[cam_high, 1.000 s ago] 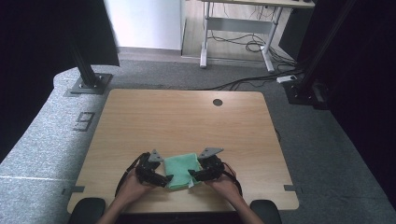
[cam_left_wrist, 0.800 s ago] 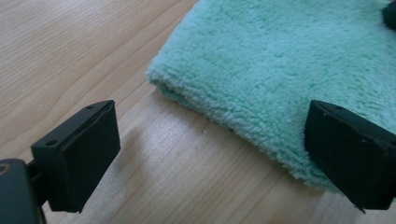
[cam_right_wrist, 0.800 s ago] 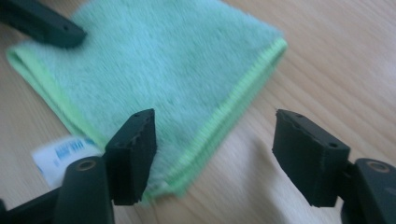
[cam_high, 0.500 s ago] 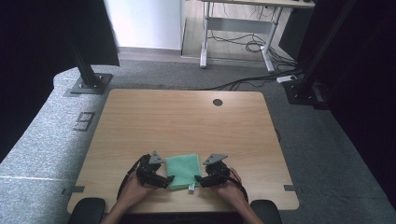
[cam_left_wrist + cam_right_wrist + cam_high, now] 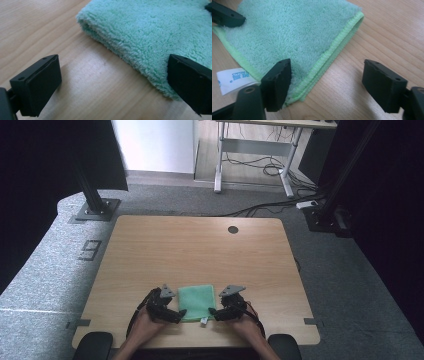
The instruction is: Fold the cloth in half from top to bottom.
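Both hands drawn back; right gripper [image 5: 212,310] jaws just opened, left gripper [image 5: 181,312] wide, flanking folded cloth [image 5: 197,302], unheld.

A mint-green cloth [image 5: 197,301] with brighter green edging and a white tag [image 5: 233,79] lies on a light wood-grain table [image 5: 200,250].

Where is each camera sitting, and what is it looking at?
High view: sits above the person's side, looking forward and down at the table; both forearms show, with the left tool and right tool.
Left gripper view: rides the left tool, looking along its open jaws at the green cloth.
Right gripper view: rides the right tool, jaws open, one over the cloth's corner.
All three share the folded cloth on the wood.
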`<action>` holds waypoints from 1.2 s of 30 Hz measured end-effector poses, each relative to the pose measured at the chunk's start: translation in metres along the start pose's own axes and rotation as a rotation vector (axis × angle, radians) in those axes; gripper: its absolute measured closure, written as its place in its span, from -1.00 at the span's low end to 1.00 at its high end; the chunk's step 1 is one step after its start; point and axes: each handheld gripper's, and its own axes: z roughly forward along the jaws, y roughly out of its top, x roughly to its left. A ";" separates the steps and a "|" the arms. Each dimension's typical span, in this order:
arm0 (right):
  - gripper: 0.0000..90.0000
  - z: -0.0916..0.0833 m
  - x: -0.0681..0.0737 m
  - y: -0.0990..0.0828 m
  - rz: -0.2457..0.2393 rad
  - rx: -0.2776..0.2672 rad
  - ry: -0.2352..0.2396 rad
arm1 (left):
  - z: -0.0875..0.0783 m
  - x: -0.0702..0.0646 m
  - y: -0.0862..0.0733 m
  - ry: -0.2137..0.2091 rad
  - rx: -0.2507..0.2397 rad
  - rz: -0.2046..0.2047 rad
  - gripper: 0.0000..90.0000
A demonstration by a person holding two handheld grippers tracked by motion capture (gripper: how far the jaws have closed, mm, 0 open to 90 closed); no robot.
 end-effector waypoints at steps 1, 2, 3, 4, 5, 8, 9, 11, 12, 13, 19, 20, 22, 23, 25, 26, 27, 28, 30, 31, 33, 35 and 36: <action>-0.53 0.000 0.000 0.000 0.003 0.001 -0.007 | 0.001 0.001 0.001 0.005 -0.003 -0.001 -0.98; -0.56 0.001 0.000 0.000 0.004 0.001 -0.011 | 0.002 0.003 0.002 0.005 -0.004 -0.002 -0.99; -0.59 0.001 -0.001 0.000 0.010 0.002 -0.012 | 0.003 0.005 0.003 0.009 -0.010 -0.007 -0.99; -0.63 0.002 -0.003 0.000 0.016 0.004 -0.010 | 0.004 0.006 0.003 0.011 -0.012 -0.007 -1.00; -0.65 0.003 -0.004 0.001 0.022 0.002 -0.014 | 0.005 0.008 0.004 0.011 -0.015 -0.007 -1.00; -0.68 0.005 -0.006 0.002 0.028 0.000 -0.022 | 0.007 0.011 0.006 0.010 -0.020 -0.003 -1.00; -0.69 0.006 -0.007 0.002 0.031 0.000 -0.024 | 0.009 0.012 0.007 0.011 -0.026 -0.007 -1.00; -0.71 0.007 -0.010 0.003 0.038 -0.004 -0.030 | 0.010 0.014 0.008 0.007 -0.026 -0.004 -1.00; -0.71 0.008 -0.011 0.004 0.037 -0.007 -0.033 | 0.010 0.015 0.009 0.005 -0.027 -0.002 -1.00; -0.72 0.009 -0.013 0.005 0.042 -0.008 -0.035 | 0.011 0.017 0.010 0.004 -0.026 0.001 -1.00; -0.77 0.015 -0.023 0.008 0.053 -0.031 -0.047 | 0.020 0.029 0.021 0.006 -0.030 -0.006 -1.00; -0.77 0.016 -0.025 0.009 0.056 -0.037 -0.050 | 0.021 0.030 0.022 0.006 -0.029 -0.004 -1.00; -0.77 0.018 -0.028 0.010 0.060 -0.042 -0.053 | 0.024 0.034 0.026 0.007 -0.029 -0.005 -1.00; -0.77 0.019 -0.030 0.010 0.060 -0.046 -0.055 | 0.025 0.035 0.027 0.007 -0.028 -0.006 -1.00; -0.77 0.021 -0.033 0.012 0.068 -0.051 -0.062 | 0.027 0.038 0.030 0.009 -0.029 -0.009 -1.00; -0.77 0.022 -0.035 0.013 0.068 -0.053 -0.063 | 0.029 0.040 0.032 0.010 -0.029 -0.010 -1.00; -0.77 0.023 -0.037 0.014 0.070 -0.055 -0.065 | 0.030 0.041 0.033 0.011 -0.028 -0.010 -1.00; -0.77 0.024 -0.039 0.015 0.072 -0.058 -0.068 | 0.031 0.042 0.034 0.012 -0.028 -0.011 -1.00; -0.78 0.026 -0.042 0.016 0.075 -0.062 -0.073 | 0.033 0.046 0.037 0.012 -0.027 -0.011 -1.00; -0.78 0.027 -0.043 0.017 0.077 -0.062 -0.074 | 0.034 0.047 0.039 0.013 -0.029 -0.014 -1.00; -0.79 0.029 -0.047 0.019 0.082 -0.064 -0.079 | 0.036 0.050 0.041 0.015 -0.029 -0.015 -1.00; -0.79 0.031 -0.050 0.021 0.087 -0.063 -0.082 | 0.038 0.053 0.044 0.017 -0.029 -0.018 -1.00; -0.80 0.032 -0.051 0.022 0.088 -0.064 -0.085 | 0.039 0.054 0.045 0.019 -0.028 -0.019 -1.00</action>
